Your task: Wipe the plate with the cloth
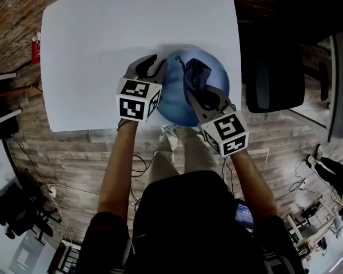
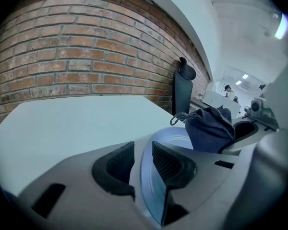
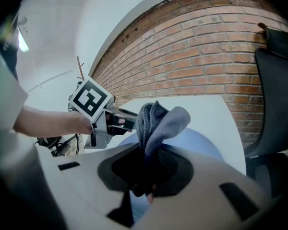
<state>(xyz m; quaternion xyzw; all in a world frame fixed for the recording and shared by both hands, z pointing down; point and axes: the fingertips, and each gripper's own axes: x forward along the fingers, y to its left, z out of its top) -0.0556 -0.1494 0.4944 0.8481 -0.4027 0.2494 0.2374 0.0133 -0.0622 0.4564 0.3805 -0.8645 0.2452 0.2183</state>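
Clamping the left rim of the blue plate (image 1: 183, 112), my left claw (image 1: 155, 66) holds it at the near edge of the white tabletop (image 1: 97, 50), toward the right corner. My right claw (image 1: 198, 93) pinches the dark cloth (image 1: 195, 73), bunched over the plate's bowl, its length running past my jaws toward the far edge. Bare tabletop spreads left and beyond.
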